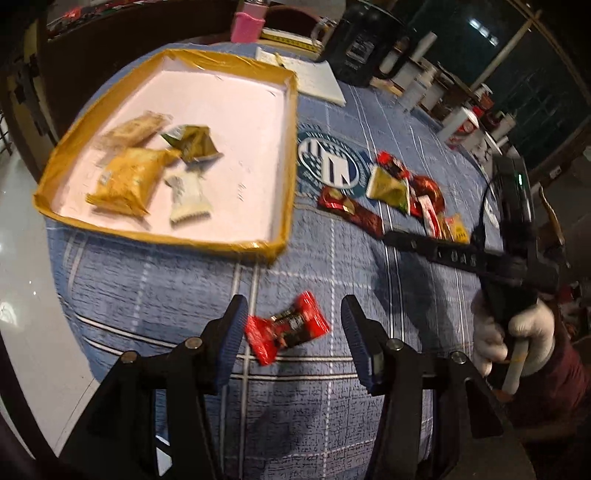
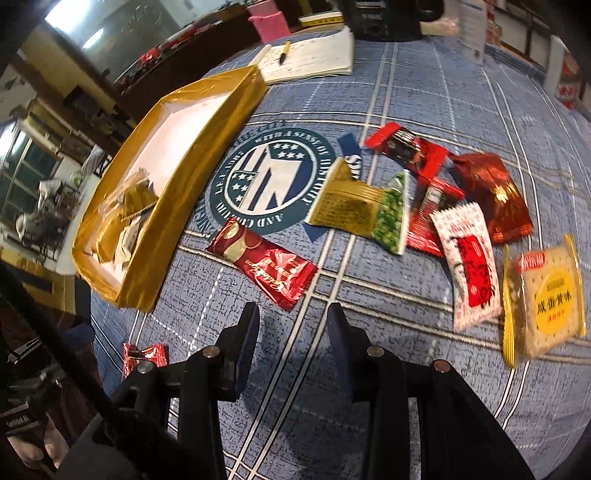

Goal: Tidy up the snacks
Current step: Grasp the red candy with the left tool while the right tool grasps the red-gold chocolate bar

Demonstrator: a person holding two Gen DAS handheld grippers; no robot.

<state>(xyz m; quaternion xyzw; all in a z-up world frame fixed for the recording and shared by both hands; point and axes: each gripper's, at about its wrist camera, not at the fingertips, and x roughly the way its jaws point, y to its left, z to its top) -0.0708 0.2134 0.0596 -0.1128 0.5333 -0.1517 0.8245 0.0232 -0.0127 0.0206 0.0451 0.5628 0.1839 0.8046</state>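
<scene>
blue plaid cloth (image 2: 424, 92) with a round emblem (image 2: 269, 181) covers the counter; dim cluttered room behind. left gripper (image 1: 291, 325) and right gripper (image 2: 291, 325) jaws spread, holding nothing.

This looks like a lived-in room used as a shop or storeroom rather than a lab; the tabletop (image 2: 424, 92) wears a blue checked cloth with a printed round emblem (image 2: 269, 181); at its far edge lie an open notebook (image 2: 314, 57) with a pen (image 2: 283, 51), a pink cup (image 2: 267, 22) and a black appliance (image 1: 362, 44); beyond its right edge stand crowded bottles and cartons (image 1: 461, 127); dark wooden furniture (image 2: 207, 44) lines the back; dark windows (image 1: 535, 74) sit behind.
</scene>
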